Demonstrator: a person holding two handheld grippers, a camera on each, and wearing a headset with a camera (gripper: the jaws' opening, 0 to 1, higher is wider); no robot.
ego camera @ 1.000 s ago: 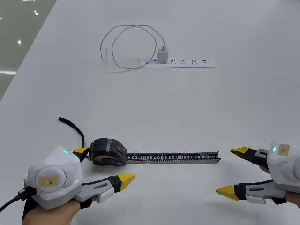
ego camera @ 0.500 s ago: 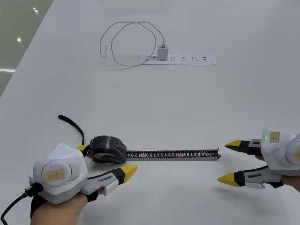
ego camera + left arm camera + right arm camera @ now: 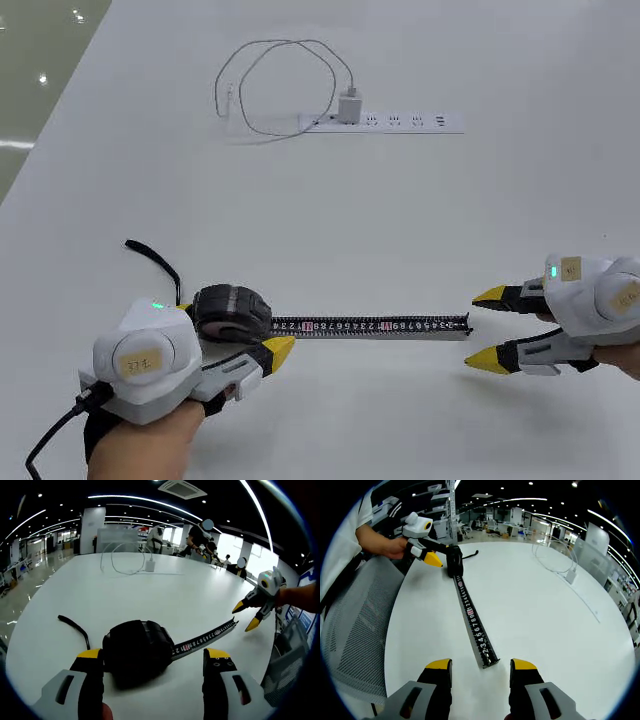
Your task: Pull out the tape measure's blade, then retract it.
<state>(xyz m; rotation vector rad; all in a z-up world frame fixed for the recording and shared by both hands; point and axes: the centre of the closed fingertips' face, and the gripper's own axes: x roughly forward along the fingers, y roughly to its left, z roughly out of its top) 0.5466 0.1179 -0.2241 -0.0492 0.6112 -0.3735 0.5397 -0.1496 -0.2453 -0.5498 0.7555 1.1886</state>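
Observation:
The black tape measure case (image 3: 232, 312) lies on the white table (image 3: 400, 230). Its blade (image 3: 370, 326) is drawn out to the right and lies flat. My left gripper (image 3: 232, 330) is open, one yellow-tipped finger on each side of the case (image 3: 140, 652); I cannot tell whether they touch it. My right gripper (image 3: 484, 328) is open just past the blade's end hook (image 3: 465, 325). In the right gripper view the hook (image 3: 491, 661) lies between my right gripper's (image 3: 481, 665) fingertips, slightly ahead of them. The blade (image 3: 472, 622) runs away to the case (image 3: 454, 560).
A black wrist strap (image 3: 150, 262) trails from the case toward the back left. A white power strip (image 3: 400, 122) with a charger (image 3: 349, 108) and looped cable (image 3: 270, 80) lies at the far side. The table's left edge (image 3: 45, 130) runs diagonally. A grey mesh chair (image 3: 355, 630) stands beside the table.
My left gripper has moved forward so its fingers now straddle the case. My right gripper has moved left, up to the blade's end, with its fingers somewhat closer together.

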